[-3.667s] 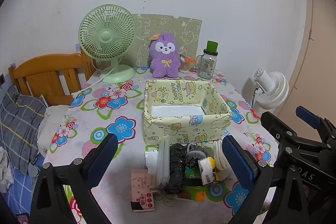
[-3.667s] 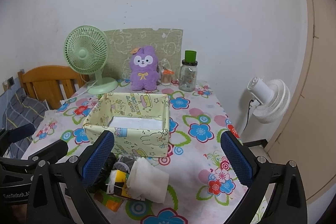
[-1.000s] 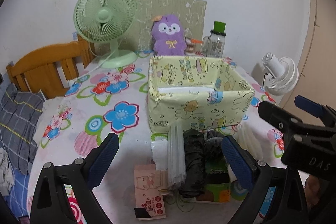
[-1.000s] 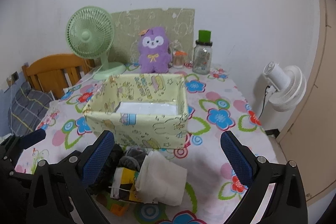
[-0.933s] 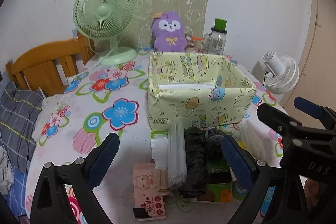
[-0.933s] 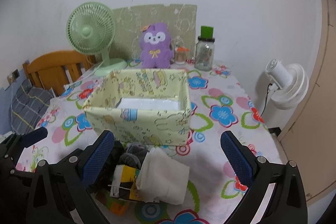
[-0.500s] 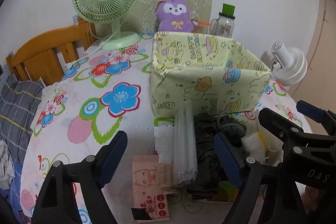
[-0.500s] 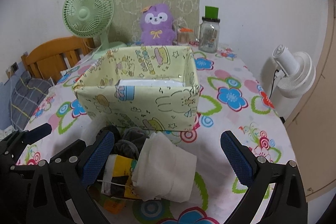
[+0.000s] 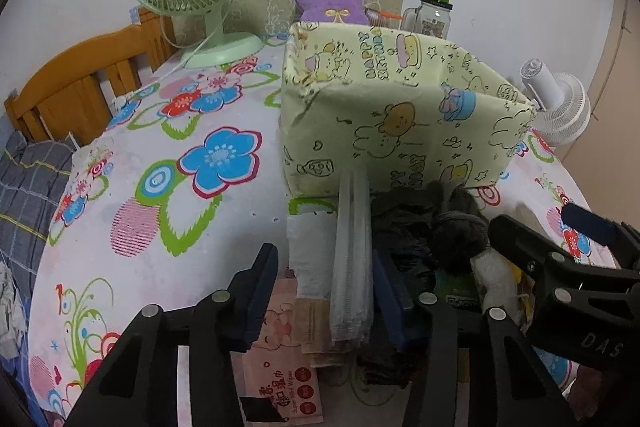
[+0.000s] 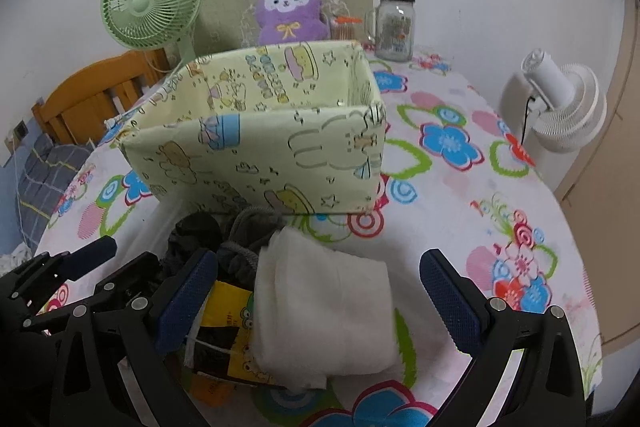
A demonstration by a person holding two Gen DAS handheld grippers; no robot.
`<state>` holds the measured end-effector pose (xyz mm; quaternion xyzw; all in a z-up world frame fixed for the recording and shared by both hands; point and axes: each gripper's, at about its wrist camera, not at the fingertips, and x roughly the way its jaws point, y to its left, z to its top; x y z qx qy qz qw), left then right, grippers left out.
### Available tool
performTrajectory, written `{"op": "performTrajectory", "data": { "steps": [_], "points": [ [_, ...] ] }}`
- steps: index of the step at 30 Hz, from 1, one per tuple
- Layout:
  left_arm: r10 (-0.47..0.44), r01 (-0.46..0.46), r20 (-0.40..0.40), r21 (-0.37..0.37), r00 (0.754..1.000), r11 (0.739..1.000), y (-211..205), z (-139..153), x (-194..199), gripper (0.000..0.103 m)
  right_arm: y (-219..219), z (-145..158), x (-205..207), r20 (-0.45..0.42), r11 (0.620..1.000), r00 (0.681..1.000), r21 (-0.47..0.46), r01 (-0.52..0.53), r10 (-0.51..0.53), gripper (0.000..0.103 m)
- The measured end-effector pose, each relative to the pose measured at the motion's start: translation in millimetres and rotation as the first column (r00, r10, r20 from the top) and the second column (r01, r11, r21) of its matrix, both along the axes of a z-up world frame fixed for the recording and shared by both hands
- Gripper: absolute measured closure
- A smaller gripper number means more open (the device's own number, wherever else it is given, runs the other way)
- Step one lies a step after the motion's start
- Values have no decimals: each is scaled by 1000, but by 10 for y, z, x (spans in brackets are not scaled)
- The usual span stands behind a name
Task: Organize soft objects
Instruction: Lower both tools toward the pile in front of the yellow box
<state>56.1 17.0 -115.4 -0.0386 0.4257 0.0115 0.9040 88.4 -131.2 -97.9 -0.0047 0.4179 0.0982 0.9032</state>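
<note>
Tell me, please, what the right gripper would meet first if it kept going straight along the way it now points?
Most likely the folded white cloth: it lies between the right gripper's open fingers, just ahead of them. Beyond it stands the yellow cartoon-print box, though depth is hard to judge in this fisheye view.

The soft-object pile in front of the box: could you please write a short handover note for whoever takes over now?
Left tool: jaws closing around the clear plastic packet, not yet clamped.
Right tool: open, straddling the white folded cloth.
The pile, with dark socks, lies in front of the yellow box.
Done: nothing seen moved into the box.
Left: grasp the items and place each in the box.
</note>
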Motion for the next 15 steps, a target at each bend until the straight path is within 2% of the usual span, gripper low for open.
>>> {"op": "performTrajectory", "data": {
  "steps": [5, 10, 15],
  "points": [
    [-7, 7, -6, -5, 1000, 1000, -12, -25, 32, 58, 3, -111, 25, -44, 1000, 999, 6, 6, -6, 3],
    [-19, 19, -26, -3, 999, 1000, -69, -90, 78, 69, -82, -142, 18, -67, 999, 997, 39, 28, -25, 4],
    [-34, 34, -13, 17, 999, 999, -150, -90, 76, 79, -212, -167, 33, -86, 995, 994, 56, 79, -74, 4]
  ]
}}
